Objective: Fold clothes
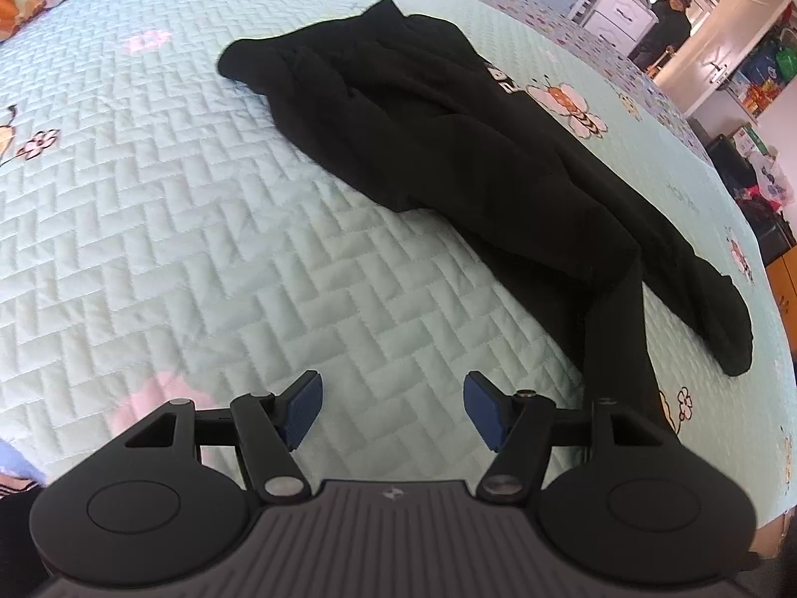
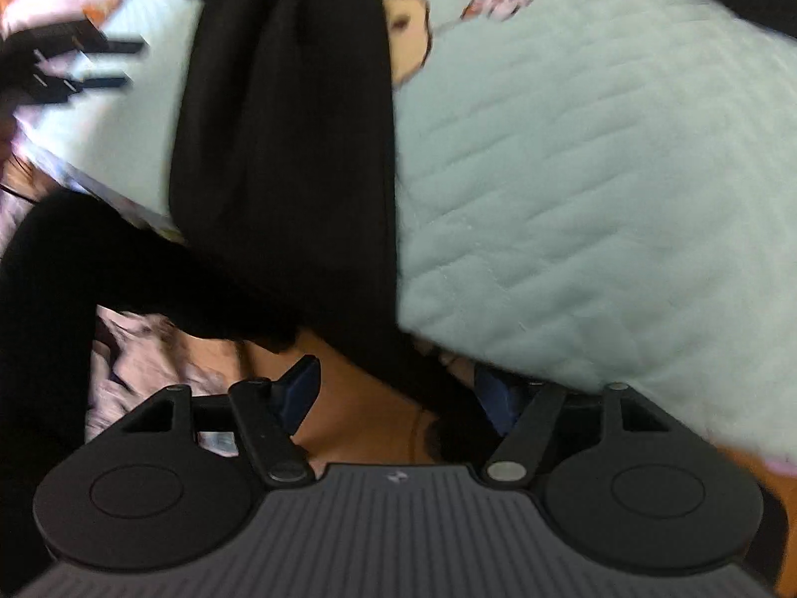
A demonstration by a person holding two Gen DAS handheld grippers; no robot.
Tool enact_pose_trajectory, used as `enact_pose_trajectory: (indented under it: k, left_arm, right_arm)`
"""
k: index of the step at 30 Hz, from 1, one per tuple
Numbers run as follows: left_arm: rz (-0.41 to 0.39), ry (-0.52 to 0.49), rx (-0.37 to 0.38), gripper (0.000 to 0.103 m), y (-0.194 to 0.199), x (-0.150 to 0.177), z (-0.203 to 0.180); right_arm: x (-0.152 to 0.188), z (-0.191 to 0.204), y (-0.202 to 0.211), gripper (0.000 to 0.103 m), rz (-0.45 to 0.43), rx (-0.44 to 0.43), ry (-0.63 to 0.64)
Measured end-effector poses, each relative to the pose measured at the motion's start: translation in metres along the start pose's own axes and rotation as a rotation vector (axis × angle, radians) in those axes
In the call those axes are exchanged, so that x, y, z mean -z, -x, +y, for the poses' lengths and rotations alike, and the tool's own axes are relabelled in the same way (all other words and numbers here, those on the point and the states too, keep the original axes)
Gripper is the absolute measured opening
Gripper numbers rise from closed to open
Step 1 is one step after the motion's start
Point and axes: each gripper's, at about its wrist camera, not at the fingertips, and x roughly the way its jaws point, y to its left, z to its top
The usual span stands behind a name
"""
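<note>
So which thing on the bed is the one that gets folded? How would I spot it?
Look at the big pale green quilted bedspread with cartoon bees and flowers. Lying stretched across it is a long black garment, rumpled, with one thin part trailing off toward the bed's edge. It is the only dark thing on the light cover, and it has a small bit of white lettering near one side.

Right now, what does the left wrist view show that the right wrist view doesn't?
Left wrist only: the whole black garment spread on the quilt, its white print, a person in the doorway, and the left hand-held gripper open over bare quilt. Right wrist only: the blurred right hand-held gripper at the bed's edge, with dark cloth across its jaws. Both: garment and quilt.
</note>
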Motion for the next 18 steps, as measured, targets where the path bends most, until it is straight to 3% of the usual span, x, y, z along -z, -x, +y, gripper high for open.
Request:
enact_pose_trajectory:
  k: [1, 3, 4, 7, 11, 14, 18]
  left_arm:
    - [0.0, 0.005, -0.001, 0.066, 0.001, 0.001, 0.002]
    - [0.003, 0.007, 0.0, 0.066, 0.001, 0.003, 0.005]
    - [0.004, 0.007, 0.001, 0.066, 0.001, 0.004, 0.006]
    - [0.007, 0.012, 0.003, 0.066, -0.001, 0.005, 0.008]
    - [0.006, 0.003, 0.007, 0.068, -0.005, 0.004, 0.003]
    - [0.01, -0.008, 0.021, 0.068, -0.006, 0.004, -0.004]
    - [0.011, -0.029, 0.035, 0.068, -0.006, 0.006, -0.014]
  right_arm:
    - [0.002, 0.002, 0.0, 0.065, 0.003, -0.006, 0.012]
    - [0.007, 0.007, 0.001, 0.009, 0.008, -0.02, 0.034]
    - [0.009, 0.01, 0.002, 0.003, 0.011, -0.028, 0.046]
    - [0.025, 0.009, 0.034, 0.002, -0.08, 0.019, 0.05]
    - [0.038, -0.003, 0.095, 0.002, -0.251, 0.042, -0.037]
    - [0.037, -0.01, 0.14, 0.002, -0.374, 0.078, -0.057]
    - [0.016, -0.03, 0.183, 0.002, -0.468, 0.136, -0.053]
